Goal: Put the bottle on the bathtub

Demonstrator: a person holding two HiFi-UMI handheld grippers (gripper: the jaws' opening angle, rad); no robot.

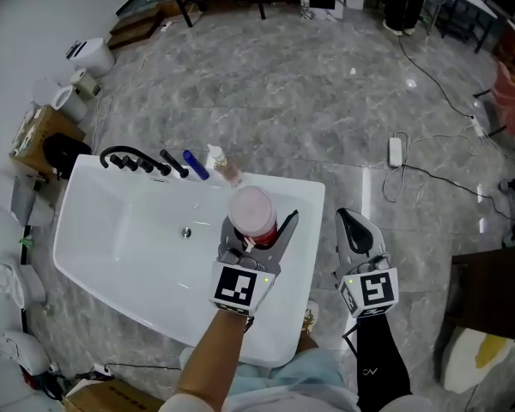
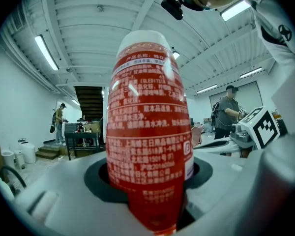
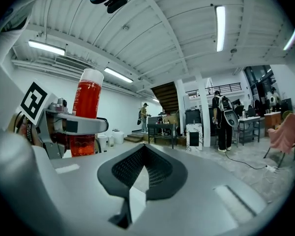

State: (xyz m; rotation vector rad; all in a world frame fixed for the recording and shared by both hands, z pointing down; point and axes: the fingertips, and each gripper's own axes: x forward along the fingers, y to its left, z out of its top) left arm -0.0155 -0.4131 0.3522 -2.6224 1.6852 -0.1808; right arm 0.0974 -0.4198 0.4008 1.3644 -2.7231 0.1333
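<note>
A red bottle [image 1: 252, 210] with a pale cap stands upright in my left gripper [image 1: 259, 230], which is shut on its lower body. It hangs over the right part of the white bathtub [image 1: 112, 230], near the right rim. In the left gripper view the bottle [image 2: 148, 127] fills the middle, its red label covered in white print. My right gripper [image 1: 358, 230] is shut with nothing in it, over the floor just right of the tub. In the right gripper view its jaws [image 3: 143, 168] meet at the tip, and the bottle [image 3: 87, 112] shows at the left.
A black faucet [image 1: 133, 160], a blue tube [image 1: 195, 165] and a small pump bottle [image 1: 223, 163] sit along the tub's far rim. A power strip [image 1: 396, 151] with cables lies on the marble floor. A cardboard box [image 1: 43, 136] stands at the left, a dark table [image 1: 489, 299] at the right.
</note>
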